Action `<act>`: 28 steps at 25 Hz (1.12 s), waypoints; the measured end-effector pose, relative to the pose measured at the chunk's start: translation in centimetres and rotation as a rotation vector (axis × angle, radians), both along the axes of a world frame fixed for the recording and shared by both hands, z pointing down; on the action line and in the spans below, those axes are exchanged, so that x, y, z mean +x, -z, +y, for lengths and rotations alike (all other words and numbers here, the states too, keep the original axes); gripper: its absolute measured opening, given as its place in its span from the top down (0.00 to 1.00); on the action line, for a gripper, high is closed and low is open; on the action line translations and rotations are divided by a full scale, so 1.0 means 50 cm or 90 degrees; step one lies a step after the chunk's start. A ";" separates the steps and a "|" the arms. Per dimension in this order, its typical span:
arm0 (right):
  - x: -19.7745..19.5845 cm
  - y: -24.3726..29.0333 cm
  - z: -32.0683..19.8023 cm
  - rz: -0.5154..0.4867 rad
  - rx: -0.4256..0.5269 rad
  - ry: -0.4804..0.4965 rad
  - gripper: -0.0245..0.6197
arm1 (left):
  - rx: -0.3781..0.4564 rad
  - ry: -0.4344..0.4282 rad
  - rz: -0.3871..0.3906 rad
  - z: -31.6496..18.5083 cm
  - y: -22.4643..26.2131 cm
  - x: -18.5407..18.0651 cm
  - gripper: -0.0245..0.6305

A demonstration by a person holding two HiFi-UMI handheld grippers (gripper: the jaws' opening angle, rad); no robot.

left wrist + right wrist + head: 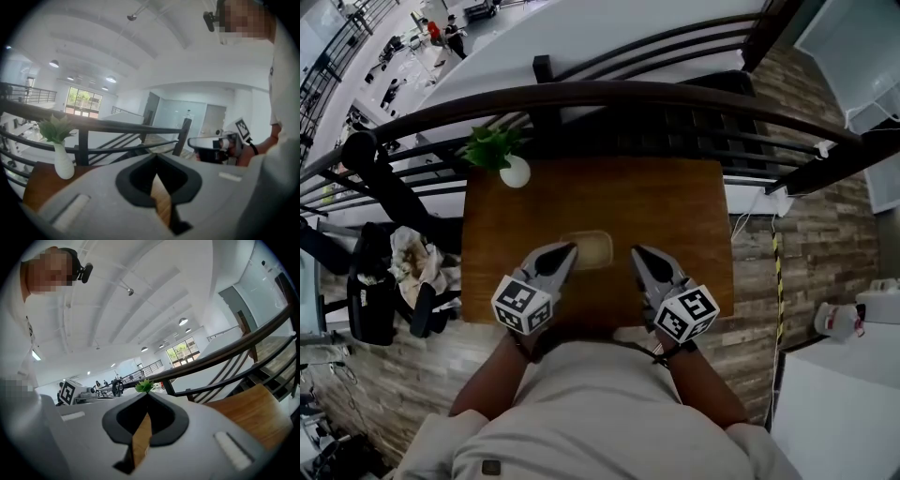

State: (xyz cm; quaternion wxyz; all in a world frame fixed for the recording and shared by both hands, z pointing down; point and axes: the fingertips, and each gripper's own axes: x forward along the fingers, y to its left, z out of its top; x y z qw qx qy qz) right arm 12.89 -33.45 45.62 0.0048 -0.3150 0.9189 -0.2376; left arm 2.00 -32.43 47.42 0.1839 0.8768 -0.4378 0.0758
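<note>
I stand at a small brown wooden table (675,202) and hold both grippers low over its near half. My left gripper (569,249) is shut and holds nothing; its tips point at the left end of a flat tan rectangular piece (587,247) lying mid-table. My right gripper (637,251) is shut too, also empty, just right of that piece. In the left gripper view the jaws (156,155) meet at the tip, with only table wood behind them. The right gripper view shows the same closed tip (146,394).
A white vase with a green plant (515,172) stands at the table's back left corner (63,161). A dark curved railing (609,94) runs behind the table. A chair with bags (412,262) sits left; a white cable (745,220) and a white counter (844,412) lie right.
</note>
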 end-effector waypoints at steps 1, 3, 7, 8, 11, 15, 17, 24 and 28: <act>-0.002 -0.010 -0.002 0.003 -0.008 0.001 0.95 | -0.006 -0.003 0.000 0.000 -0.008 0.001 0.96; -0.004 -0.037 -0.002 0.010 -0.025 0.003 0.95 | -0.017 -0.014 -0.001 0.003 -0.023 0.007 0.96; -0.005 -0.100 -0.006 0.018 -0.066 0.003 0.94 | -0.040 -0.036 -0.004 0.000 -0.066 0.022 0.96; -0.006 -0.116 -0.006 0.018 -0.076 0.005 0.94 | -0.047 -0.041 -0.005 -0.002 -0.079 0.025 0.96; -0.010 -0.169 -0.007 0.020 -0.111 0.017 0.93 | -0.068 -0.054 -0.011 -0.006 -0.121 0.033 0.96; -0.019 -0.241 -0.015 0.038 -0.146 0.022 0.90 | -0.095 -0.076 -0.016 -0.014 -0.184 0.042 0.96; -0.021 -0.274 -0.016 0.045 -0.162 0.022 0.89 | -0.112 -0.089 -0.023 -0.012 -0.217 0.050 0.96; -0.003 -0.404 -0.026 0.063 -0.225 0.019 0.87 | -0.168 -0.105 -0.034 -0.027 -0.328 0.059 0.96; -0.004 -0.478 -0.019 0.063 -0.266 0.021 0.86 | -0.189 -0.118 -0.043 -0.025 -0.378 0.058 0.96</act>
